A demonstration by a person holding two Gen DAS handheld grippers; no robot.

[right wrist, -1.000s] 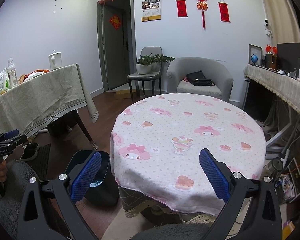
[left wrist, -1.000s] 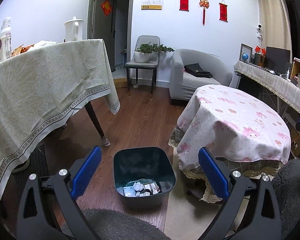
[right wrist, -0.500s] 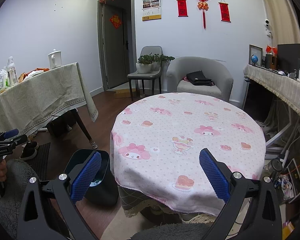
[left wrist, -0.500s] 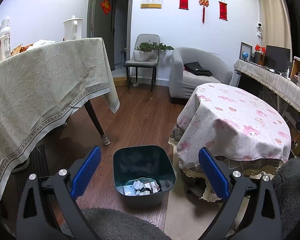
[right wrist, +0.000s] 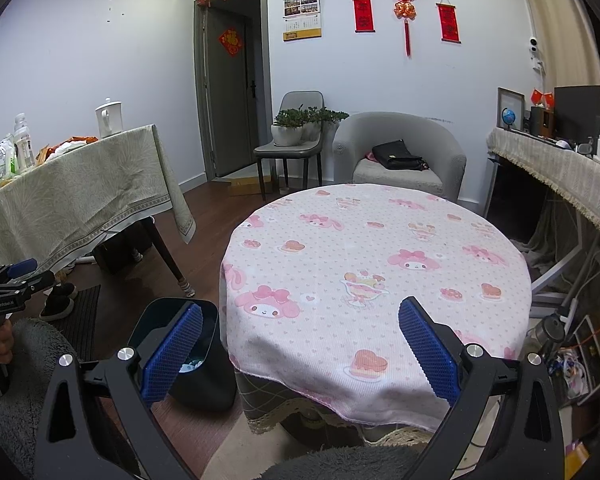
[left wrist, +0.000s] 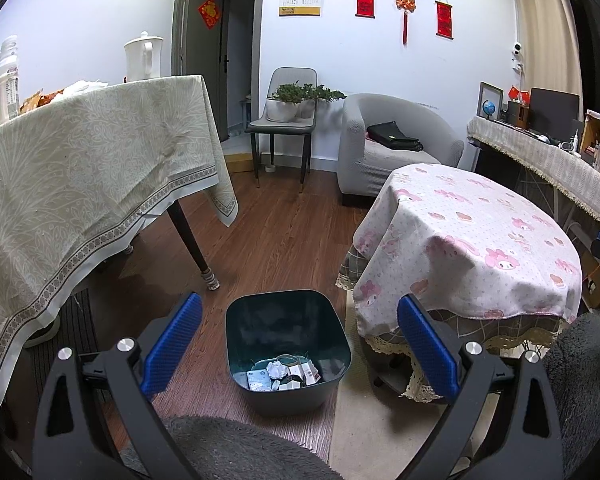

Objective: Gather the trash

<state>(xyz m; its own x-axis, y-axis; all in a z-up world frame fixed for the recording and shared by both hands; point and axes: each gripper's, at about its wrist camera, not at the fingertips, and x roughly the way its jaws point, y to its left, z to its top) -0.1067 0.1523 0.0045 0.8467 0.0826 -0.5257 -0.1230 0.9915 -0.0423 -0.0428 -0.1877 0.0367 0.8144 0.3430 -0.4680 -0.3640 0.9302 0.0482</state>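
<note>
Several pieces of trash [left wrist: 283, 374], crumpled paper and small cartons, already lay at the bottom of the dark green bin [left wrist: 286, 308]. We saw nothing on the pink round table [right wrist: 380, 264], so we judged collection nearly or fully done there; clutter on the beige-clothed table [left wrist: 80, 168] may remain. We held the left gripper [left wrist: 298, 332] spread wide and empty, above the bin, trash just below and between its fingers. Our right gripper [right wrist: 300, 340] was likewise spread and empty, over the round table's near edge, bin at its lower left
</note>
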